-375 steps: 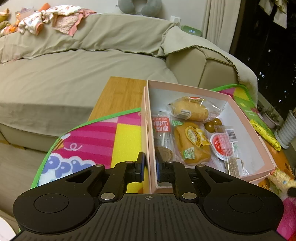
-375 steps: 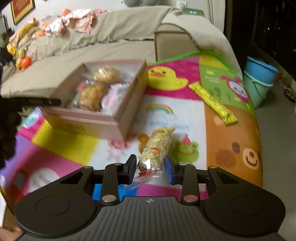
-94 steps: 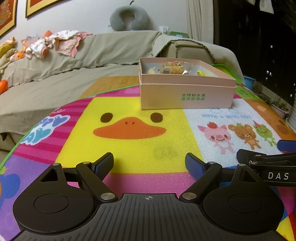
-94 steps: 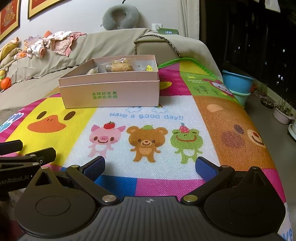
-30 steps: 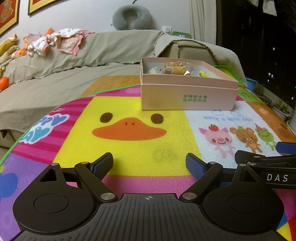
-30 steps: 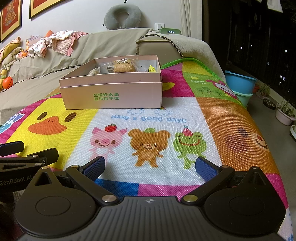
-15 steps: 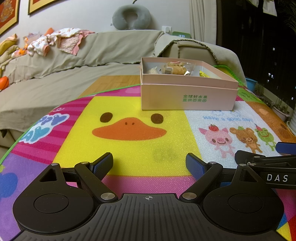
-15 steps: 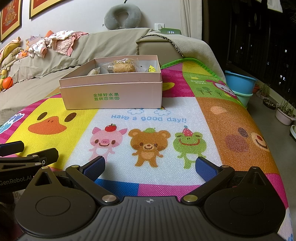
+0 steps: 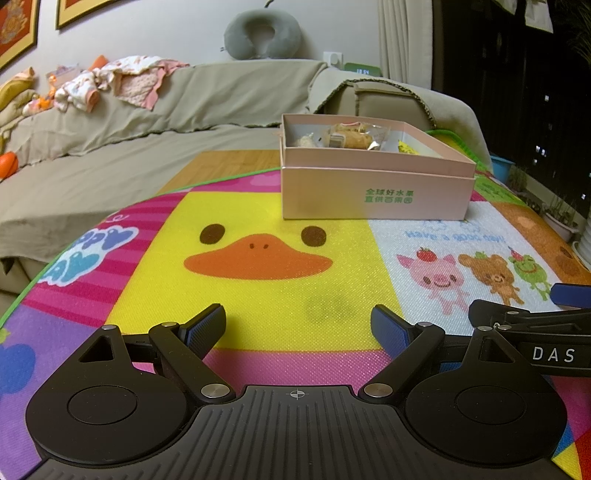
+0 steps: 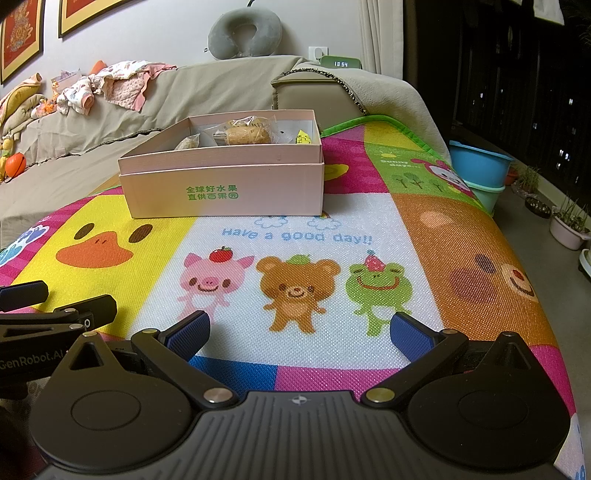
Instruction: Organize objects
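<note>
A grey neck pillow (image 10: 244, 34) sits atop a beige-covered sofa (image 10: 207, 88) strewn with baby clothes (image 10: 110, 88), beneath framed pictures (image 10: 85, 14). A digital clock (image 10: 340, 62) glows by the curtain; blue plastic tubs (image 10: 480, 173) and potted plants (image 10: 569, 225) stand on the floor at right.

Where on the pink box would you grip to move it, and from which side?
Grip the pink box by its thin near wall, right gripper coming down from above, one finger inside: the box looks too wide to span, its top is open.
</note>
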